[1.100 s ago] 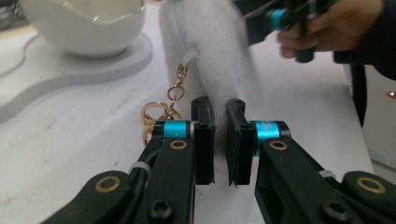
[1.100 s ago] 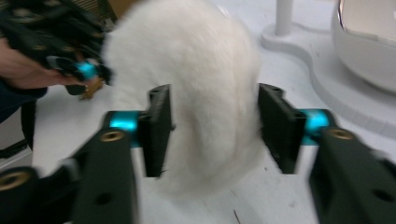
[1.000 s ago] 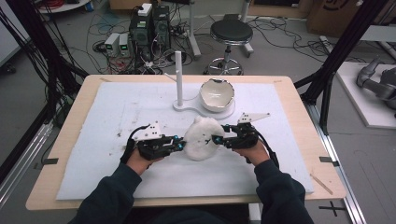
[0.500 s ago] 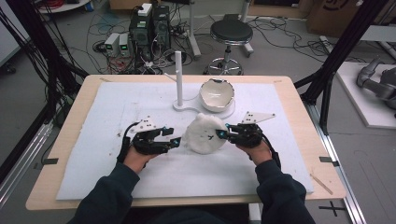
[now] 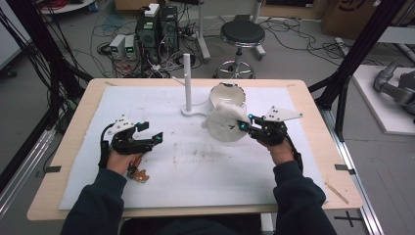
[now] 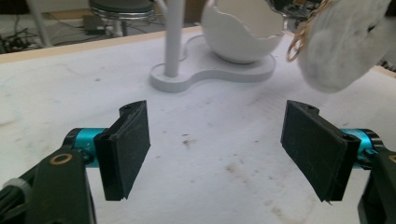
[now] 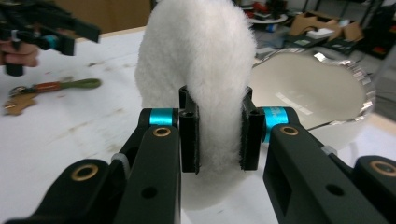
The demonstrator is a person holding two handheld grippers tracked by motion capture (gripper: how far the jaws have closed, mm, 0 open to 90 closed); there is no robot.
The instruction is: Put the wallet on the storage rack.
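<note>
White fluffy pad (image 7: 198, 70), pinched by the right gripper (image 7: 218, 135), partly hides the bowl (image 7: 313, 91); left gripper (image 6: 217, 149) gapes empty

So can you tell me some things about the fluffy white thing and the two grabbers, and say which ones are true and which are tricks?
1. The right gripper is squeezing the fluffy white pad between its jaws. True.
2. The left gripper is holding the pad too. False: its jaws stand wide open with nothing between them.
3. The white eggshell-shaped bowl sits on a white stand with an upright post. True.
4. The fluffy pad is lying flat on the table. False: the right gripper holds it up, next to the bowl.
5. A small keychain lies on the table near the left hand. True.
</note>
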